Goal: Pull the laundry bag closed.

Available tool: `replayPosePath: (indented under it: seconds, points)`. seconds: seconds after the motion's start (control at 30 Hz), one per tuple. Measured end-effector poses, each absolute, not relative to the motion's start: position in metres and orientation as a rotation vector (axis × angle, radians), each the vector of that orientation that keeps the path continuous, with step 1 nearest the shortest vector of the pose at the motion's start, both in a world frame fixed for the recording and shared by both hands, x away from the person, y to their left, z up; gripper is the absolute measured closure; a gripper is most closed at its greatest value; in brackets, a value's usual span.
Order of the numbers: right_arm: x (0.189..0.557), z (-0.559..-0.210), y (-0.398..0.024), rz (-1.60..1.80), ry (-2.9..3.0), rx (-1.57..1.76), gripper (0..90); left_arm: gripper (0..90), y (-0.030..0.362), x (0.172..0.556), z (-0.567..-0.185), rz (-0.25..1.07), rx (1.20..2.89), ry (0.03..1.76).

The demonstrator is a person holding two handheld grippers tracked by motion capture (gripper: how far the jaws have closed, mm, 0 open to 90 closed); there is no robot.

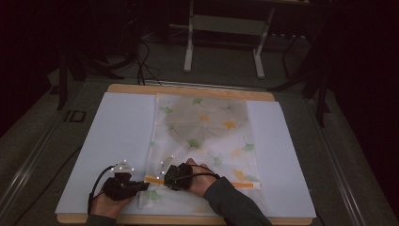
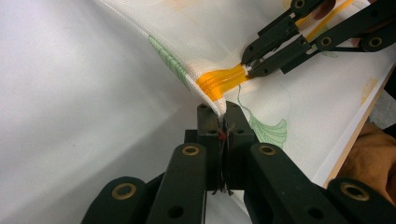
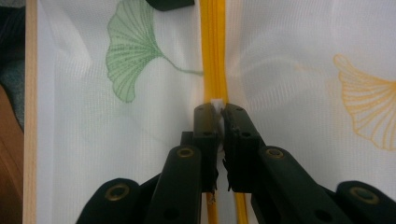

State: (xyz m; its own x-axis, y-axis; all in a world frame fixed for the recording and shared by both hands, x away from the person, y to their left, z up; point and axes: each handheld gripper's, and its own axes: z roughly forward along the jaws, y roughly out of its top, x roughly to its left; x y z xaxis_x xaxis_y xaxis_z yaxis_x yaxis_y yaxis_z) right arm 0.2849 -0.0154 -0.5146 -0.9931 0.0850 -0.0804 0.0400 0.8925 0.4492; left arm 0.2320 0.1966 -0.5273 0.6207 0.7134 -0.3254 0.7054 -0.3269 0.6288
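Mesh bag (image 1: 207,136), white with green and orange leaf prints, is lying flat on a pale sheet (image 1: 117,136) that is covering the wooden table (image 1: 188,220). Its orange zip (image 1: 197,182) is running across the near end, right where both grippers are working.

Left gripper (image 1: 143,185), held in the person's left hand (image 1: 108,203), is sitting at the bag's near left corner, its jaws pressed together on the fabric edge. In the left gripper view that gripper (image 2: 223,122) is pinching the cloth just at the end of the zip (image 2: 223,80), lifting it into a small ridge, with a green leaf print (image 2: 271,129) lying just to the right of its tips. Farther off, up and to the right, the right gripper (image 2: 249,68) is closing on the white zip slider.

Right gripper (image 1: 164,175), in the right hand (image 1: 200,181), is sitting just beside the left one, on the zip line. In the right gripper view its jaws (image 3: 217,112) are standing nearly closed on the small white slider (image 3: 216,101), with the orange zip (image 3: 213,51) running straight ahead from the tips. A green leaf (image 3: 130,51) is lying to the left of the jaws and an orange leaf (image 3: 369,102) to the right. A black tip of the left gripper (image 3: 170,3) is showing at the top edge, just left of the zip.
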Motion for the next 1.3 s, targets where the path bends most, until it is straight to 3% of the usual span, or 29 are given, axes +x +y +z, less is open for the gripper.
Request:
replayPosePath:
  seconds: [1.3]
  points:
    - [0.283,-0.512,-0.046,0.618,2.955,0.123,84.3,88.3,0.198,0.23,-0.525,0.047,2.086,1.085]
